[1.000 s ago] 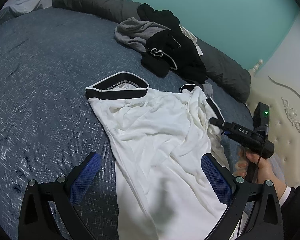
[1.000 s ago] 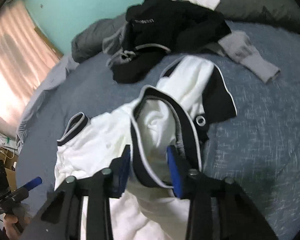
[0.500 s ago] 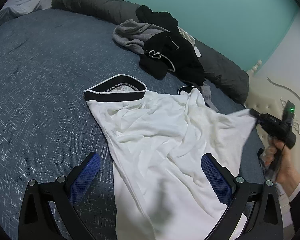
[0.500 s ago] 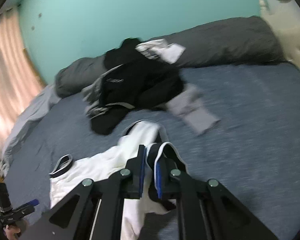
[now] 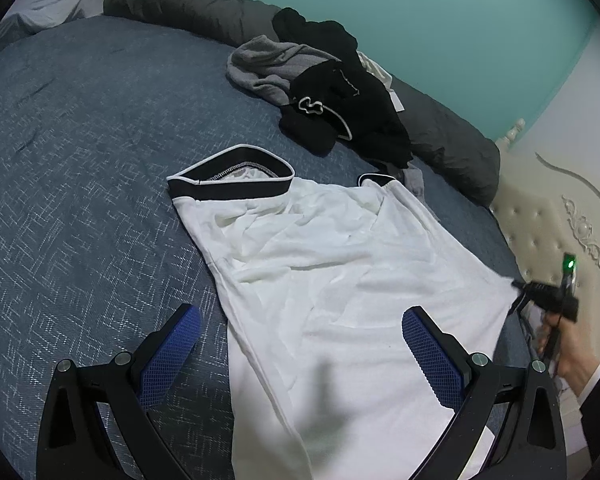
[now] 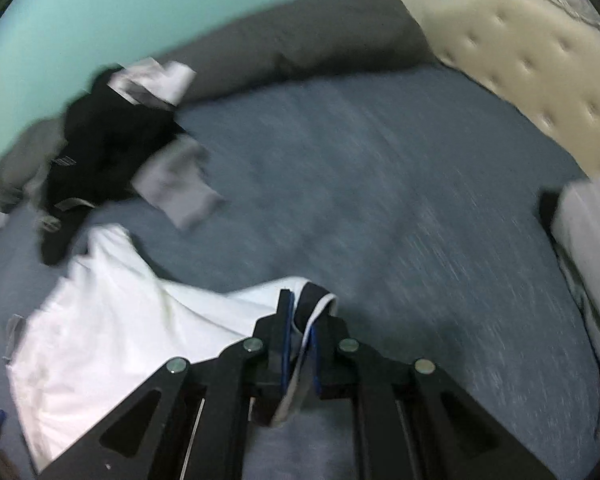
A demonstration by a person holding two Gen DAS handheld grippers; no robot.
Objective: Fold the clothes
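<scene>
Our right gripper [image 6: 300,344] clamped the white shirt's [image 5: 340,280] black-trimmed edge over the bed [image 5: 80,160]; our left gripper [image 5: 300,340] hovered agape above it.

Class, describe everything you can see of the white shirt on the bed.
The white shirt is soft, wrinkled knit with black, white-piped sleeve cuffs. It lies spread on the blue bedspread, below a pile of dark clothes. The right gripper is shut on one black-trimmed edge, drawing it sideways; the left gripper hangs open above the lower part.
</scene>
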